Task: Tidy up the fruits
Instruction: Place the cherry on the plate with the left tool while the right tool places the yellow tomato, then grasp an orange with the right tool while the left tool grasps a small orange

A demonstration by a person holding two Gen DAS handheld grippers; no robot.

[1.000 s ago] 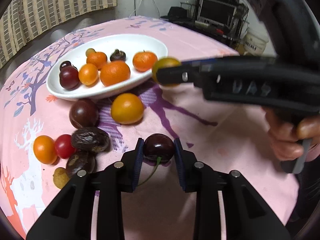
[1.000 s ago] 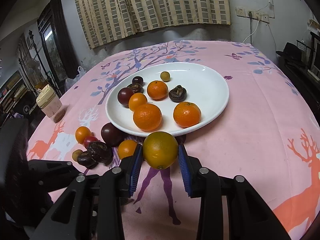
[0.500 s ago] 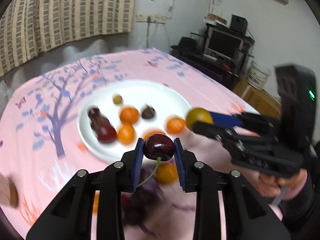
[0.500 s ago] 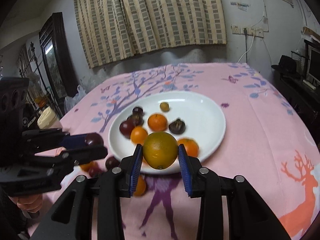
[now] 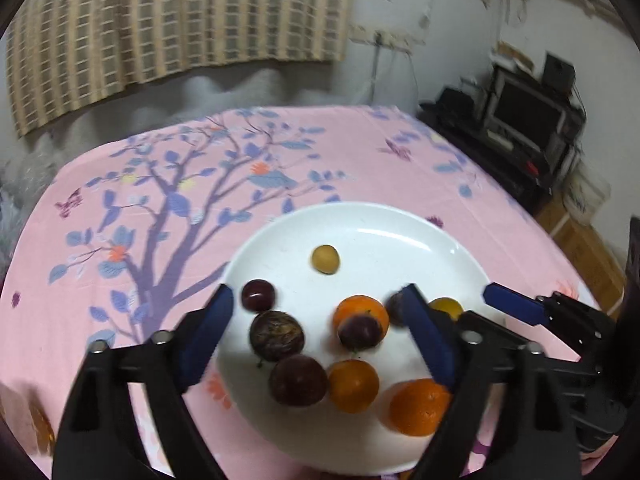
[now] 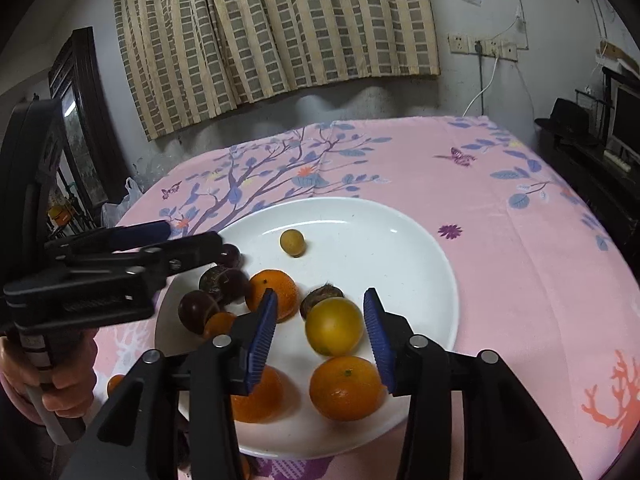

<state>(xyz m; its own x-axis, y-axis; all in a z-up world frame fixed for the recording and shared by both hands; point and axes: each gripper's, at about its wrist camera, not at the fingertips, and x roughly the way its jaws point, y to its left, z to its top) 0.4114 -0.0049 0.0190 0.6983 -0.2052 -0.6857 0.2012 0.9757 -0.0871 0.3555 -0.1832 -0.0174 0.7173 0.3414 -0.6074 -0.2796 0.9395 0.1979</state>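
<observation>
A white plate [image 5: 400, 232] [image 6: 400, 240] holds several fruits. My left gripper [image 5: 320, 332] is open above the plate's left half; a dark cherry [image 5: 359, 332] lies loose between its fingers, against an orange [image 5: 370, 307]. My right gripper [image 6: 318, 328] is open over the plate's near side; the yellow-orange fruit [image 6: 334, 325] sits loose between its fingers. Oranges [image 6: 346, 387], dark plums [image 5: 298, 379] and a small yellow fruit [image 6: 292, 242] also lie on the plate. The left gripper shows in the right wrist view [image 6: 188, 242].
The pink floral tablecloth [image 6: 500, 216] covers the round table. An orange fruit [image 6: 115, 385] lies on the cloth left of the plate. A TV and shelves [image 5: 524, 120] stand beyond the table's right side. Curtains [image 6: 272, 24] hang behind.
Both grippers moved over the plate and opened. The left let go of the cherry, the right let go of the yellow-orange fruit; both fruits now lie on the plate.
</observation>
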